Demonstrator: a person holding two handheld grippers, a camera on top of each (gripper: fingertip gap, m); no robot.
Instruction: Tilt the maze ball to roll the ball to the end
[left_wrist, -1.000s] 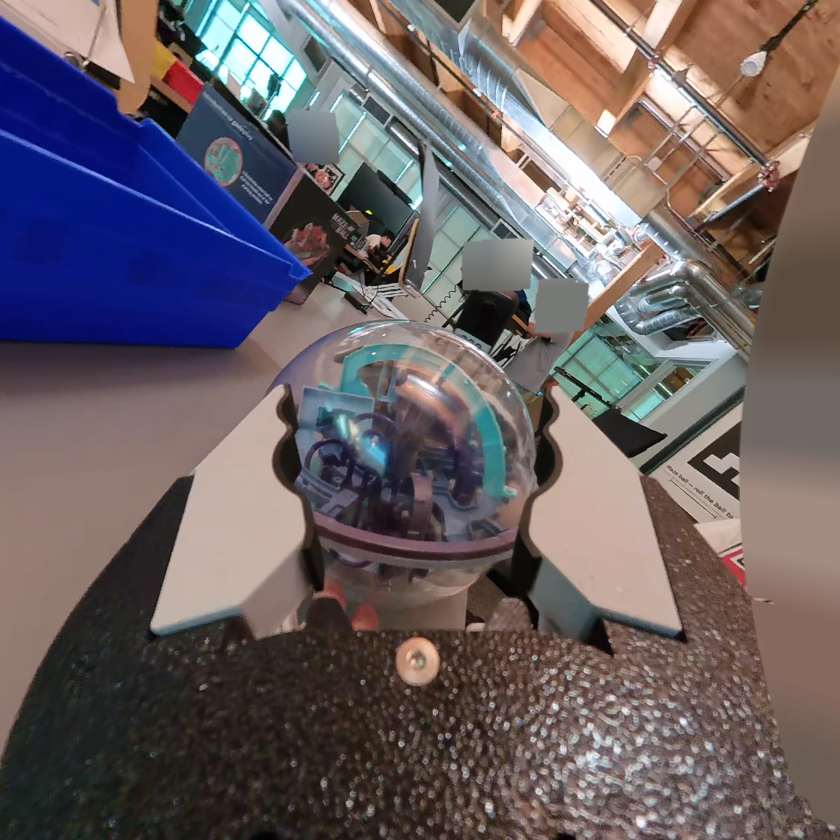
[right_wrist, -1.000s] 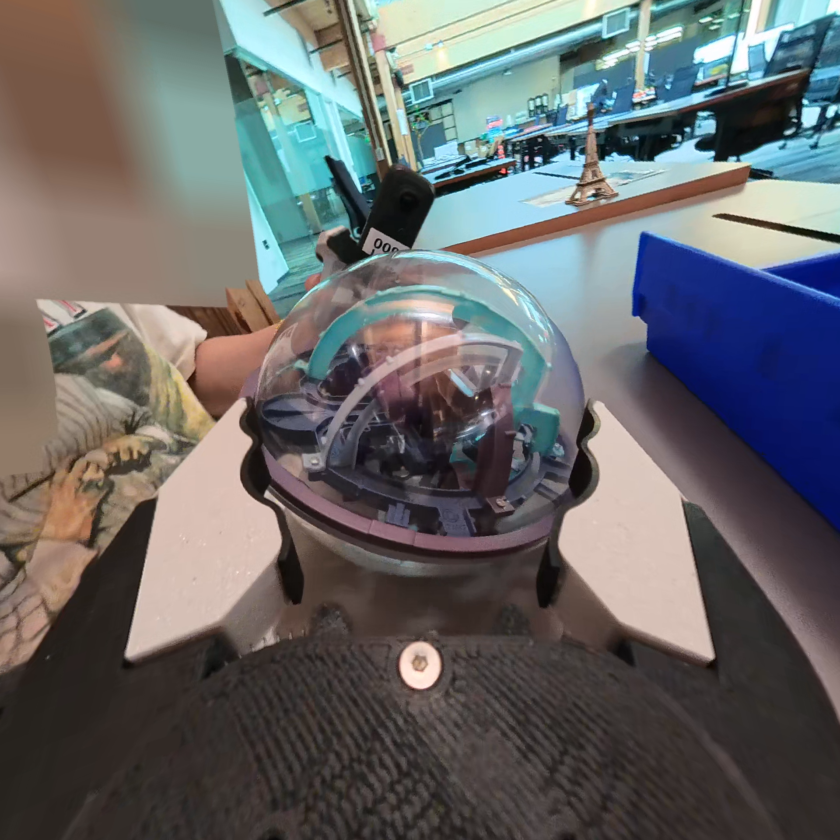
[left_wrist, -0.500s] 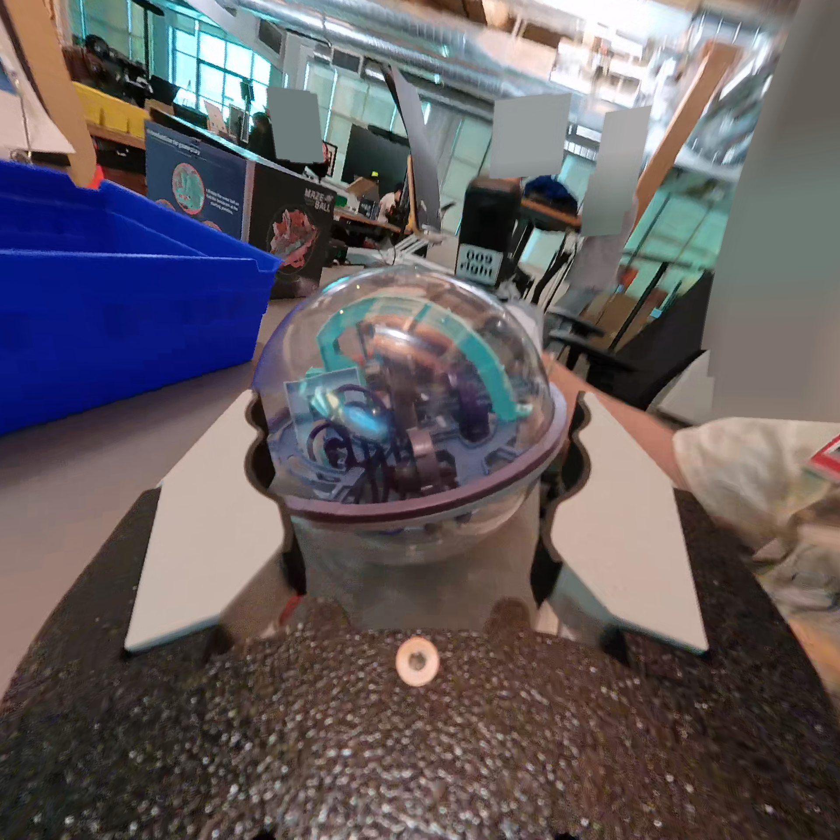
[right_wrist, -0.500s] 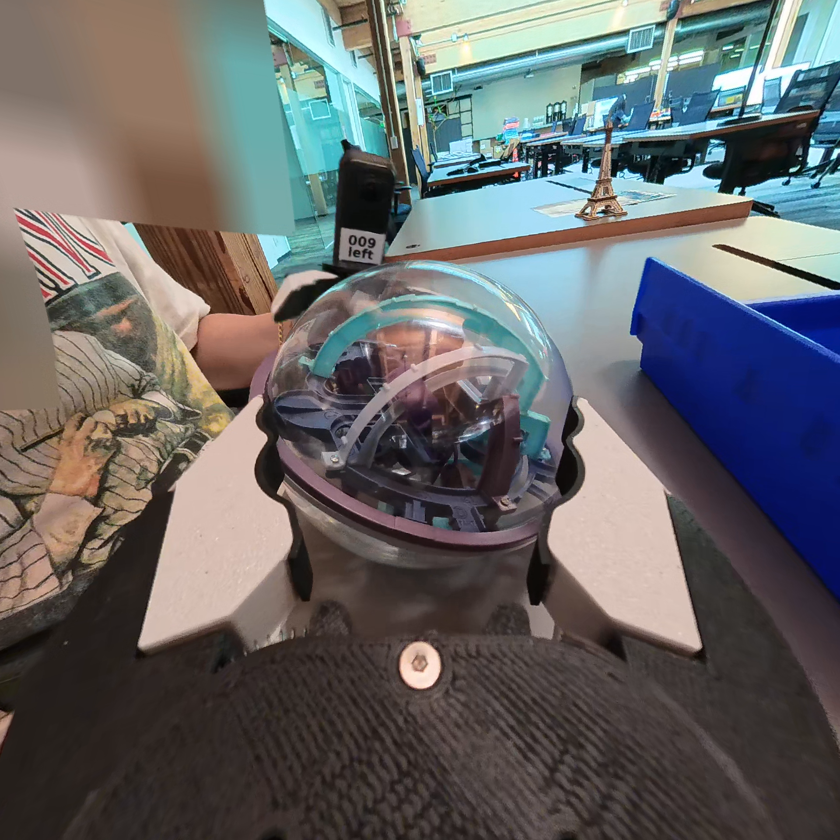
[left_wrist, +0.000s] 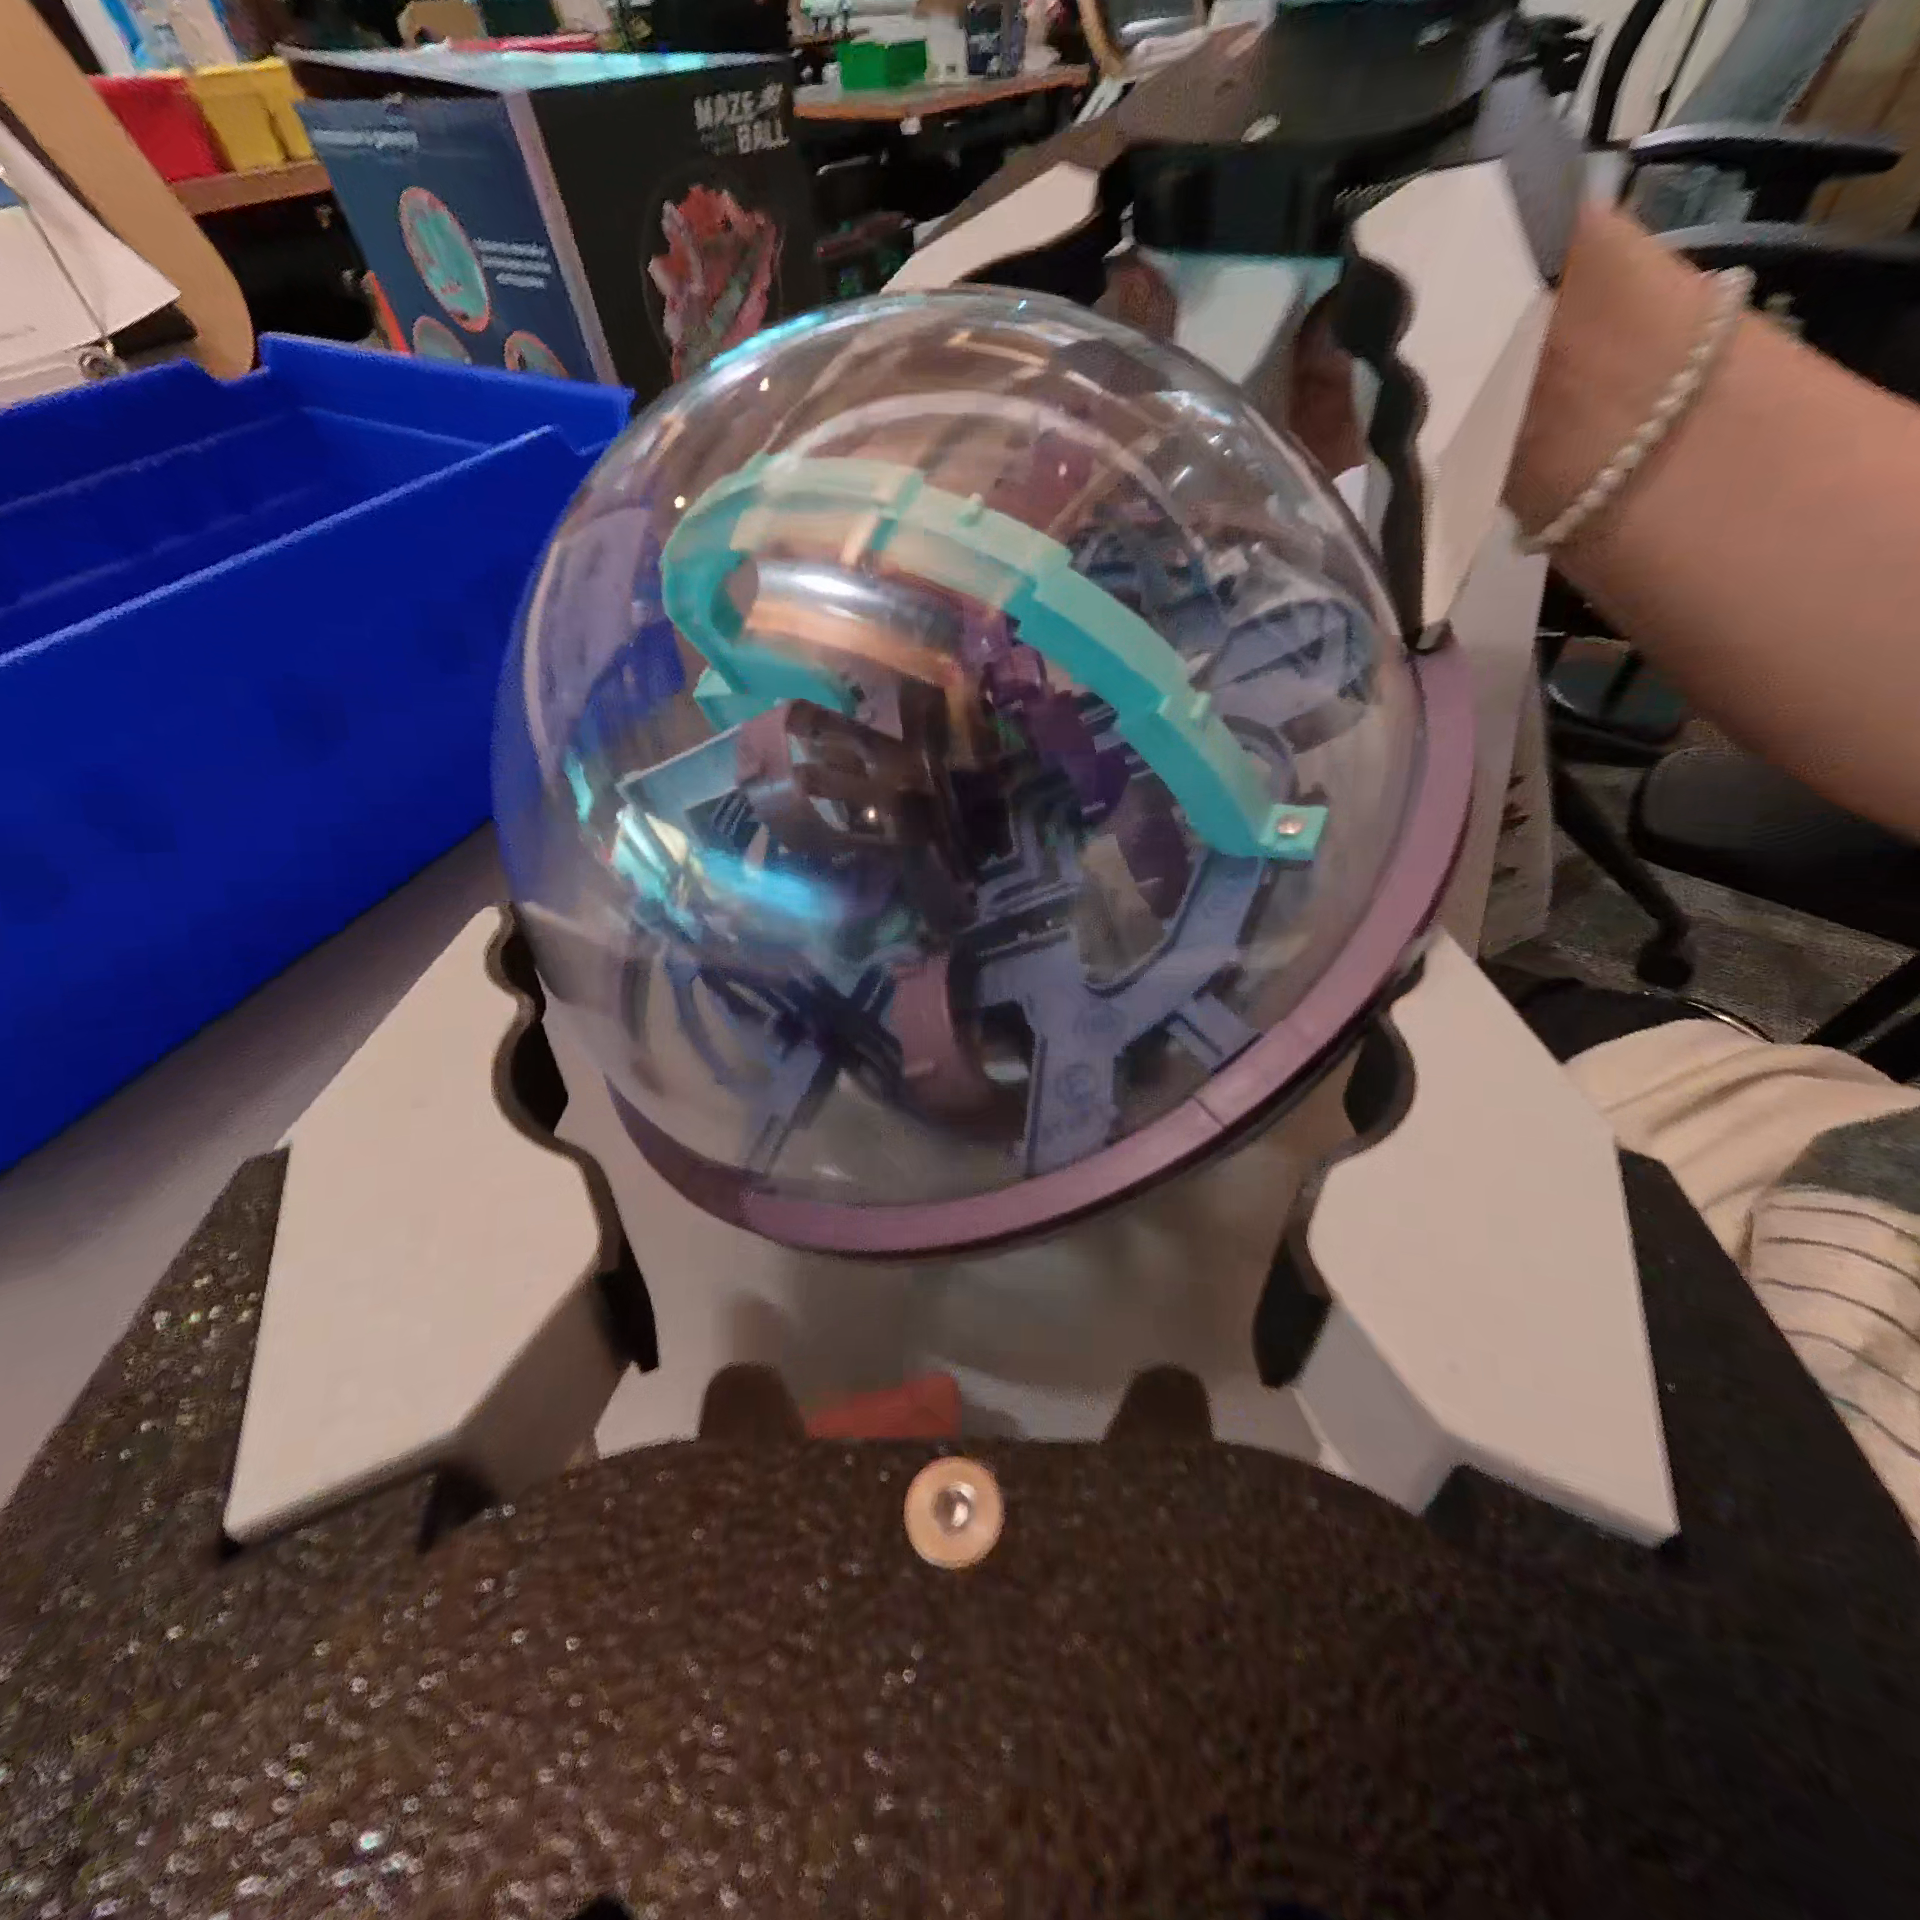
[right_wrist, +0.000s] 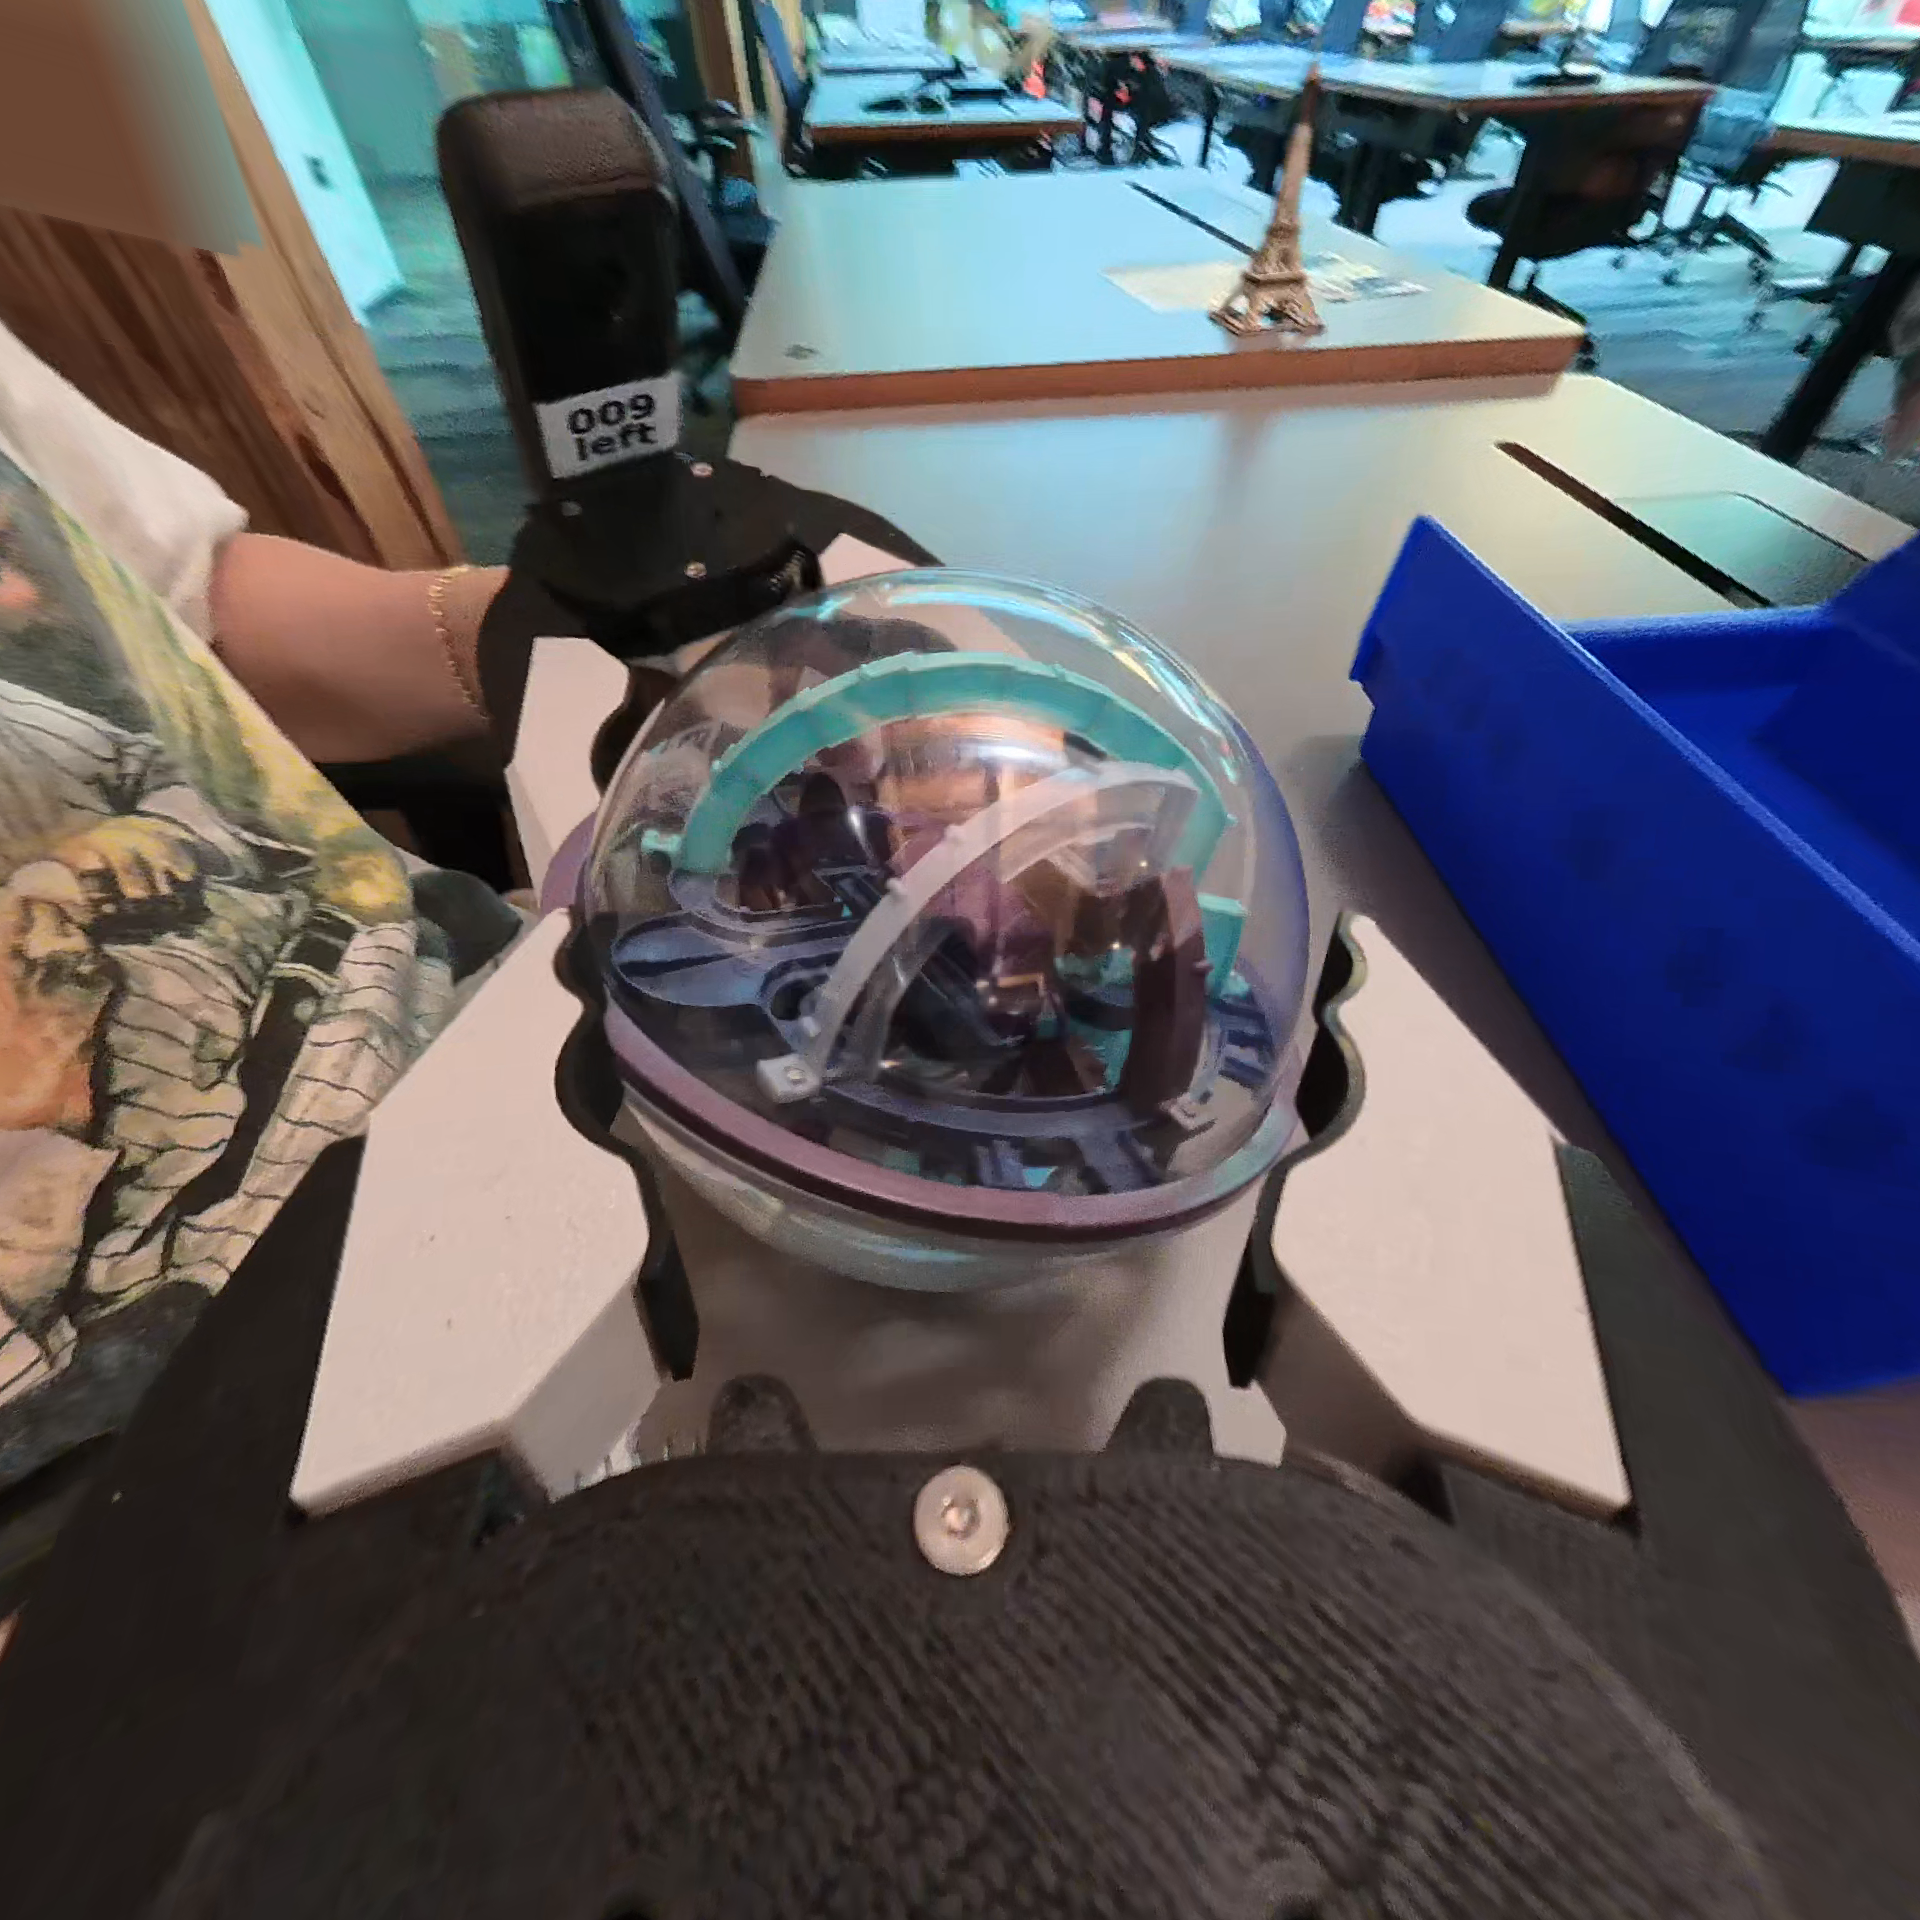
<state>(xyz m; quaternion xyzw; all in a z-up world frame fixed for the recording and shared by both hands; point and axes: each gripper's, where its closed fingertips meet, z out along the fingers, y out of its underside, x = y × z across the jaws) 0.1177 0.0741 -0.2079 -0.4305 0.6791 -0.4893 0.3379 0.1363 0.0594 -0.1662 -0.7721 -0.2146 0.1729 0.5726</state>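
The maze ball (left_wrist: 935, 675) is a clear sphere with a purple rim and teal, blue and purple tracks inside. Both grippers hold it from opposite sides above the grey table (right_wrist: 1143, 499). My left gripper (left_wrist: 956, 956) is shut on it, with both black pads pressed against its sides. My right gripper (right_wrist: 956, 997) is shut on the same ball (right_wrist: 935, 883). The right gripper's white fingers (left_wrist: 1455, 416) show behind the ball in the left wrist view. The left gripper's body (right_wrist: 623, 561) shows behind the ball in the right wrist view. The purple rim slopes up to the right in the left wrist view. I cannot make out the small ball inside.
A blue bin (left_wrist: 208, 675) stands on the table beside the ball and also shows in the right wrist view (right_wrist: 1662, 987). A dark printed box (left_wrist: 582, 208) stands behind the bin. A small tower model (right_wrist: 1273, 249) stands on a far table. A person's forearm (left_wrist: 1714, 520) and patterned shirt (right_wrist: 156, 935) are close.
Both grippers have tipped forward with the ball held throughout. The left view swung from the ceiling down to table level. The ball's rim now slopes more in the left view.
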